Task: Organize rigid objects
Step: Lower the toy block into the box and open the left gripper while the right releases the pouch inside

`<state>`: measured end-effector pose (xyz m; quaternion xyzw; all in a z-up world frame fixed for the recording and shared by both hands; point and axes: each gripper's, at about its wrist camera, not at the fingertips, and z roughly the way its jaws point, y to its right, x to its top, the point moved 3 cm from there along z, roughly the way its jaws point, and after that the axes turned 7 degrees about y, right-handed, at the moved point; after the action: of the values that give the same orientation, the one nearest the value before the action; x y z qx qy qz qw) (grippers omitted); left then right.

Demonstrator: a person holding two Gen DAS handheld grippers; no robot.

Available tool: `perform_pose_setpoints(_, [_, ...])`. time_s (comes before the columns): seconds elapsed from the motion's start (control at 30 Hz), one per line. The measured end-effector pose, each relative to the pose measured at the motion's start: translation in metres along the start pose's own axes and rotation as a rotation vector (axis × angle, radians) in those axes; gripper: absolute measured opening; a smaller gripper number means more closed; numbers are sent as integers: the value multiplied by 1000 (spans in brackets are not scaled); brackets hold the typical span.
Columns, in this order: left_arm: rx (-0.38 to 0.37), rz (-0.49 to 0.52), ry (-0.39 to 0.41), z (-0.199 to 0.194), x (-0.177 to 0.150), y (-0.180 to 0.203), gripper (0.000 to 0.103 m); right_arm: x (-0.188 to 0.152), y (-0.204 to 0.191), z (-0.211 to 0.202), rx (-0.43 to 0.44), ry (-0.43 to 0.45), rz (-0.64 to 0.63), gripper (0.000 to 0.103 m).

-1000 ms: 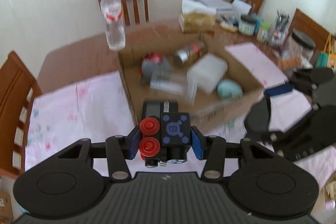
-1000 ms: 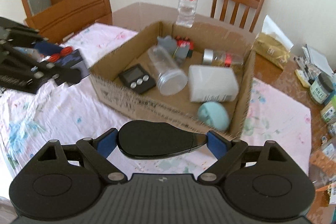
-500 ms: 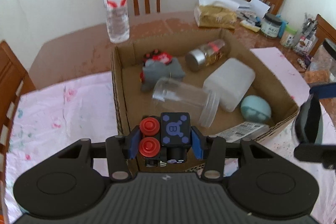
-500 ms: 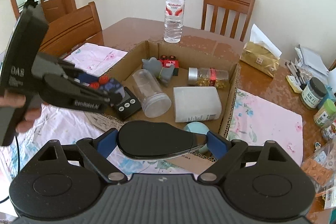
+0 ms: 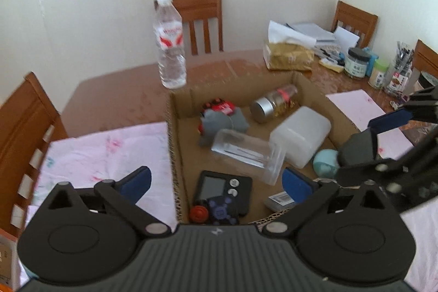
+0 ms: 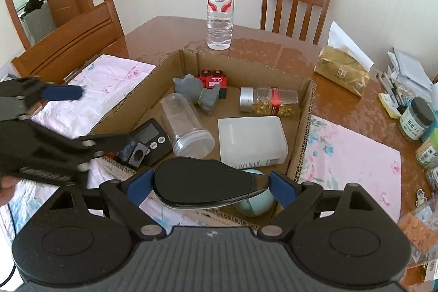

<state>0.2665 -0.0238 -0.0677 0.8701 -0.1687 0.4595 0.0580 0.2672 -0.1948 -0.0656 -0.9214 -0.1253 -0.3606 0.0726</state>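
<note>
Pinching black mouse [image 6: 202, 184], right claw [image 6: 209, 186] hiding teal ball [image 6: 256, 205], left claw [image 5: 216, 182] just spread, empty.

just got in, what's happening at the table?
A person is packing things into a cardboard box with two handheld grippers. The left gripper has just been opening; nothing sits between its pads, and a small toy with red knobs lies on a black timer in the box's near corner. The right gripper holds a black mouse above the near rim.

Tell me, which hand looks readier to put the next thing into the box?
Probably the right: its gripper is clamped on a black oval object beside the cardboard box. The left gripper has just opened, empty.
</note>
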Motion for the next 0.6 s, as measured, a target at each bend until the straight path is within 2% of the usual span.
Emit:
perform_pose_setpoints(0.07, [34, 12, 25, -8, 1, -3, 102, 3, 0, 7, 3, -11, 5, 93])
perform_pose_setpoints(0.17, [42, 1, 40, -17, -1, -11, 102, 8, -1, 18, 11, -37, 20, 93])
perform_pose_setpoints(0.47, [71, -73, 22, -30, -16, -35, 102, 13, -10, 39, 24, -90, 37, 93])
perform_pose_setpoints(0.6, [91, -84, 11, -33, -21, -40, 102, 13, -15, 40, 15, -80, 34, 103])
